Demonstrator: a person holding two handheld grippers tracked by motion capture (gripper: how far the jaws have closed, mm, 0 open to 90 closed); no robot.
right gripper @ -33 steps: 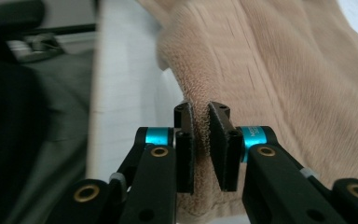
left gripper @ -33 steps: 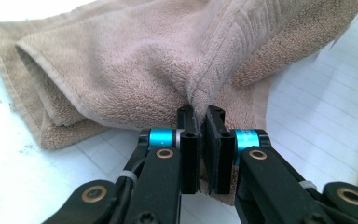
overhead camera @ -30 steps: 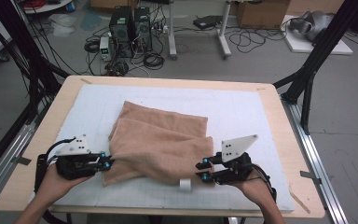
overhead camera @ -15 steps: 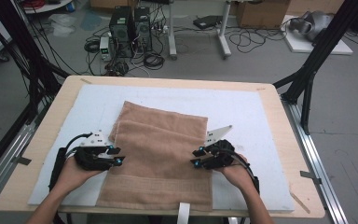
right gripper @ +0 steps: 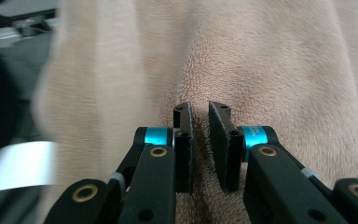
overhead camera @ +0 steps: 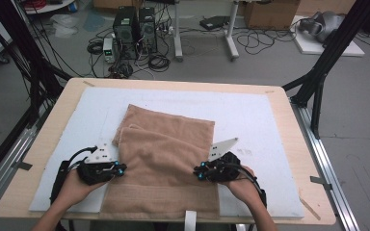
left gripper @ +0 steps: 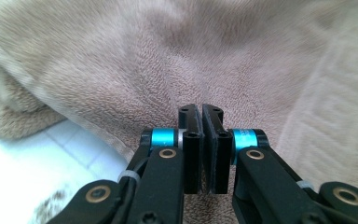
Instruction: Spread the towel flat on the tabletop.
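Hiding both grippers' fingers (overhead camera: pixel 119 168): folded towel (overhead camera: pixel 166 159) edges.

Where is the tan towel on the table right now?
In the high view the tan towel lies on the white mat, near the middle, partly folded, its near end at the table's front edge, between the left gripper and right gripper.
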